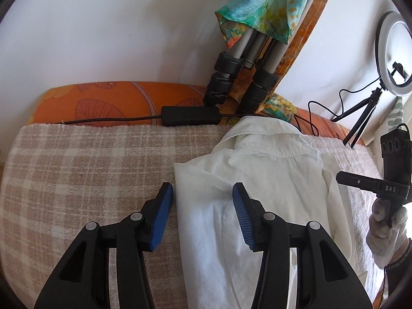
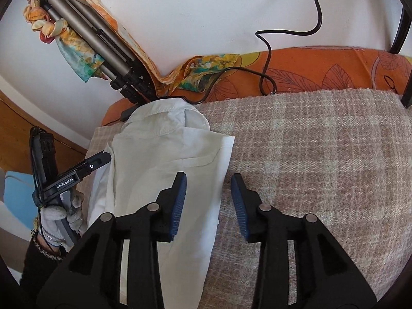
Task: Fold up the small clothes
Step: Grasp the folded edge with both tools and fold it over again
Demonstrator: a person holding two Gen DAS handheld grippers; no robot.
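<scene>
**Desk:** What is on the bed?

**Photographer:** A white cotton collared shirt (image 1: 257, 180) lies lengthwise on a beige-and-cream checked woven blanket (image 1: 90, 167), collar toward the wall, both long sides folded in. Behind it runs an orange leaf-print cushion (image 1: 116, 100), with a black power adapter block (image 1: 190, 116) resting on it.

**Desk:** And the tools?

**Photographer:** The left gripper (image 1: 203, 193), black with blue ribbed pads, stands partly open astride the shirt's left folded edge: one pad is over the blanket, the other over the cloth. Nothing is pinched. The right gripper (image 2: 208, 182) mirrors it at the shirt's right edge, jaws apart, one pad above the fabric, one above the blanket, gripping nothing. Whether the pads touch the cloth I cannot tell.

**Desk:** Who holds them?

**Photographer:** A person in grey knit gloves; the gloved left hand (image 2: 61, 213) shows in the right wrist view.

**Desk:** Background?

**Photographer:** A folded metal tripod (image 1: 244, 59) draped in a turquoise-and-orange patterned scarf (image 1: 262, 7) leans on the white wall, and a white ring light on a small black stand (image 1: 391, 54) sits at right.
</scene>
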